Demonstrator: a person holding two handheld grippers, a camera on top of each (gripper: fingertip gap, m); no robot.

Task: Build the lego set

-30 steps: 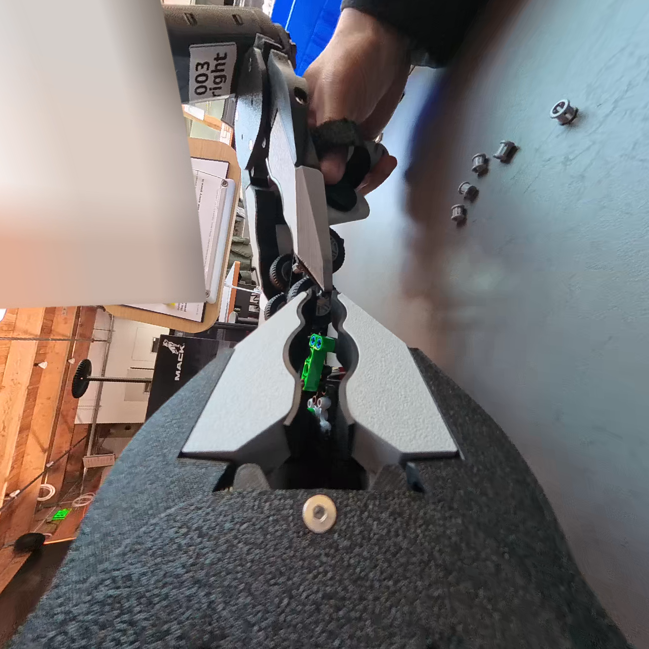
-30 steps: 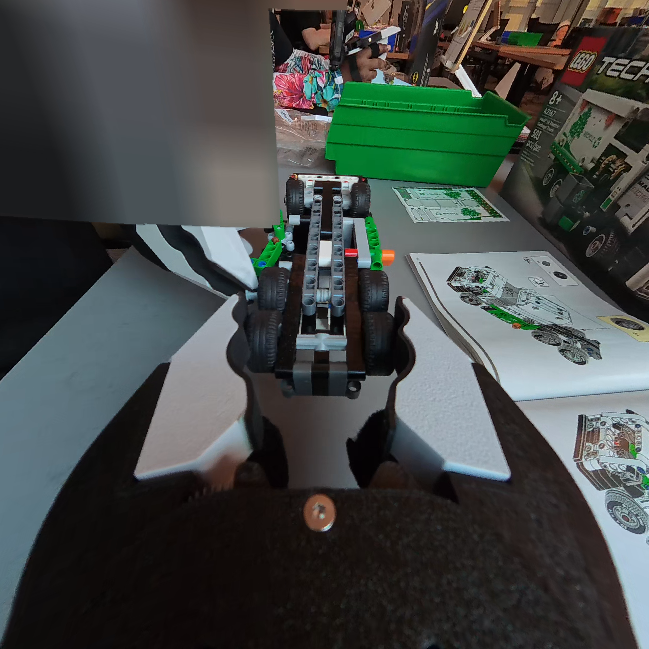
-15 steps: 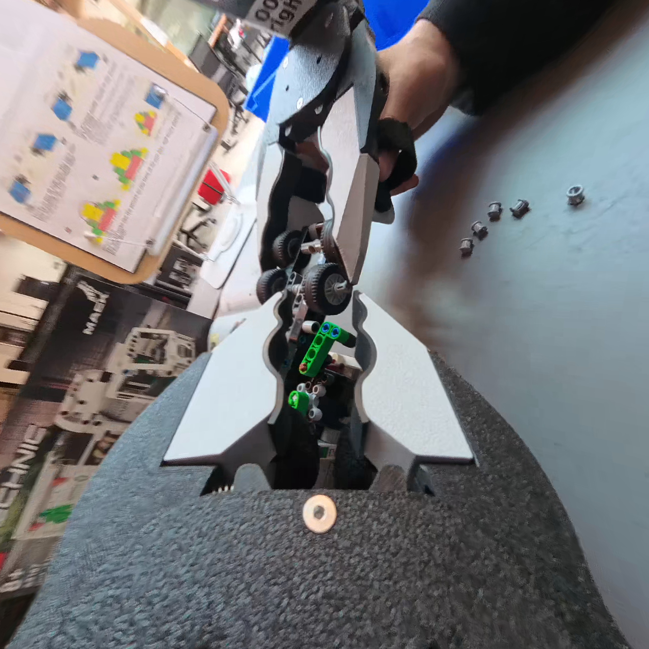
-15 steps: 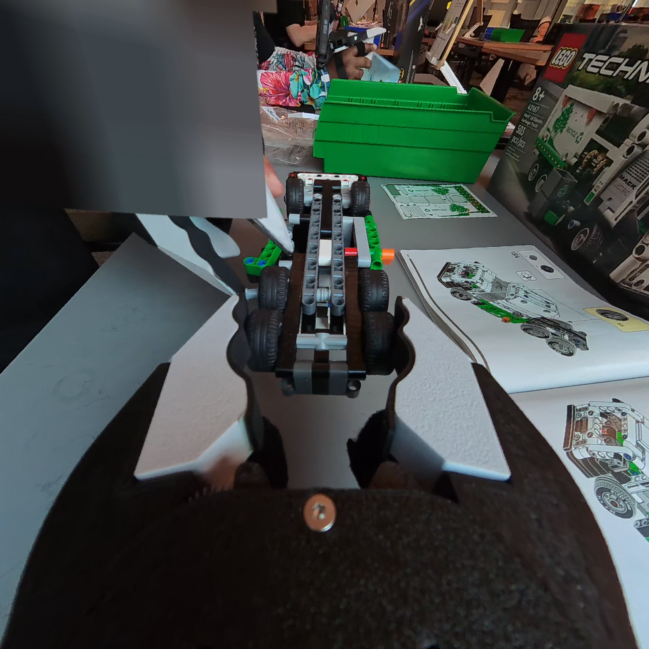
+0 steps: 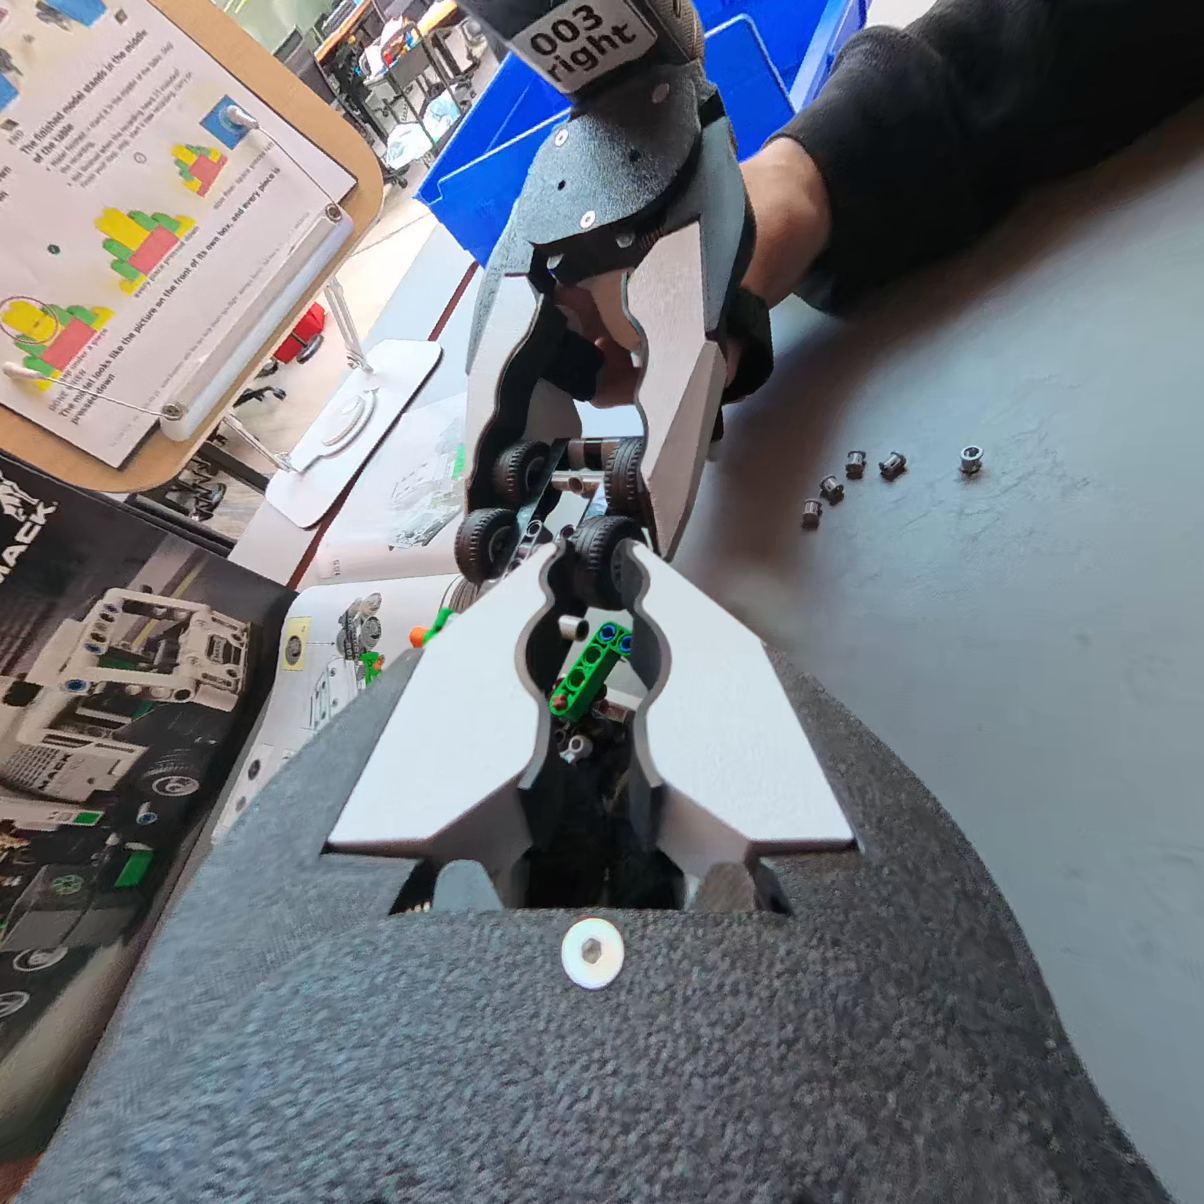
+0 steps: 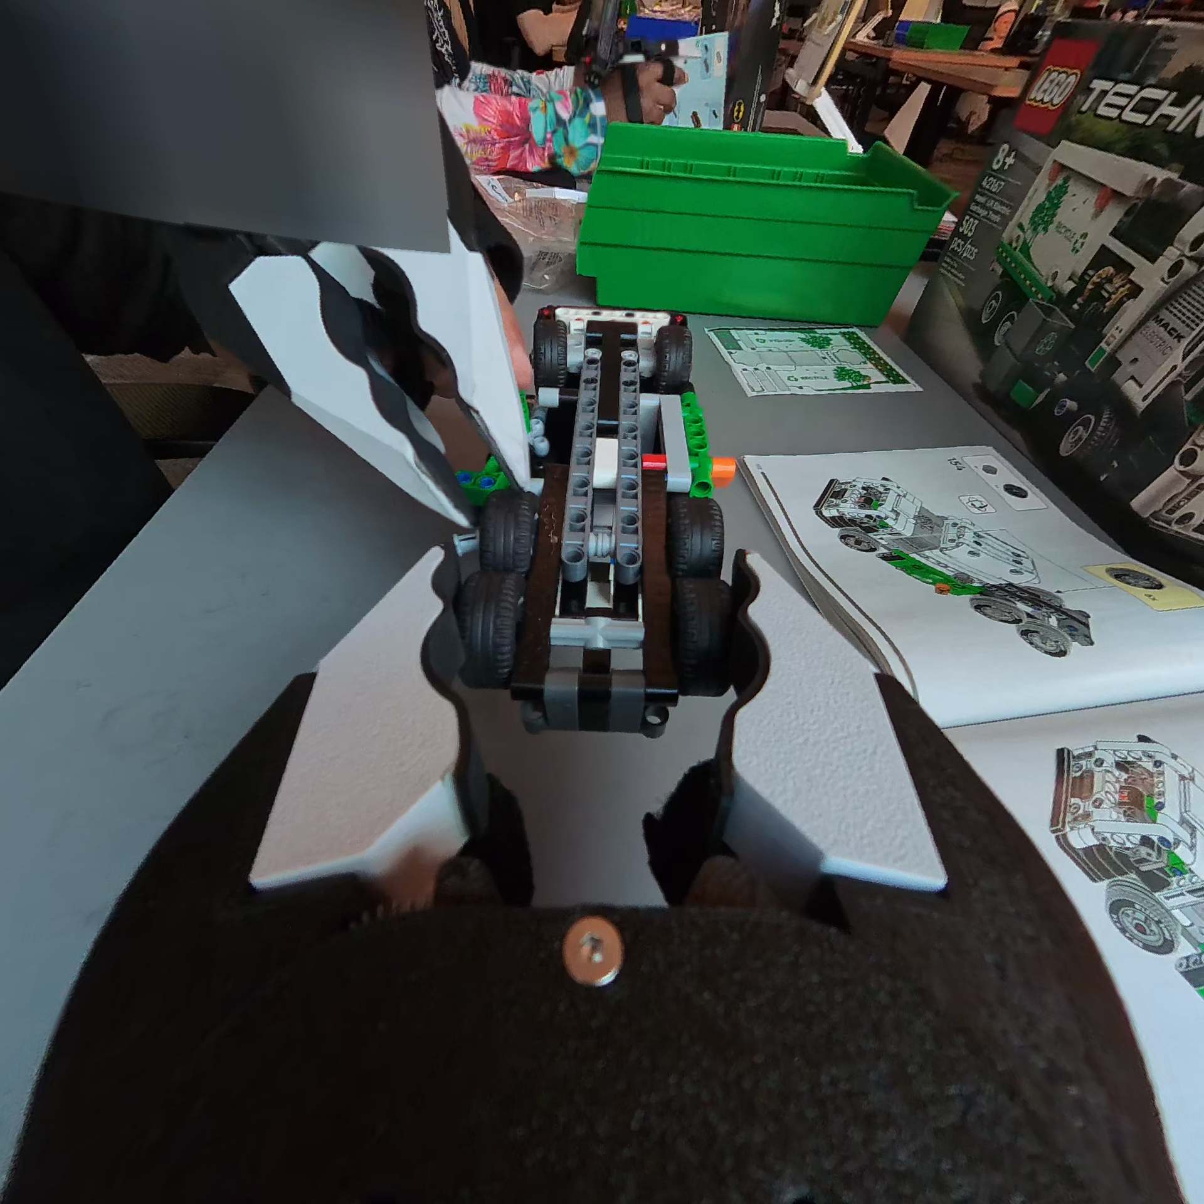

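Note:
A black and grey truck chassis [image 6: 599, 521] with several black tyres is clamped at its rear wheels between the fingers of my right gripper [image 6: 593, 560]. The chassis also shows in the left wrist view [image 5: 554, 515], held by the right gripper [image 5: 573, 495] in a person's hand. My left gripper [image 5: 594, 554] is closed around a short green beam with blue pins [image 5: 589, 671]. In the right wrist view the left gripper [image 6: 498, 501] holds this beam [image 6: 479, 482] against the chassis's left side, just ahead of the rear tyres. A green side beam with an orange tip [image 6: 700, 449] sits on the right side.
An open instruction booklet [image 6: 977, 554], a sticker sheet [image 6: 808, 358], the set's box [image 6: 1107, 260] and a green bin [image 6: 749, 228] lie right and behind. Several small grey bushes [image 5: 853, 482] lie on the grey table [image 5: 977, 716]. A blue bin [image 5: 495, 182] and clipboard [image 5: 163, 215] stand beyond.
My left gripper has swung round and moved in to the chassis's left side with the green beam. My right gripper has kept its hold on the chassis.

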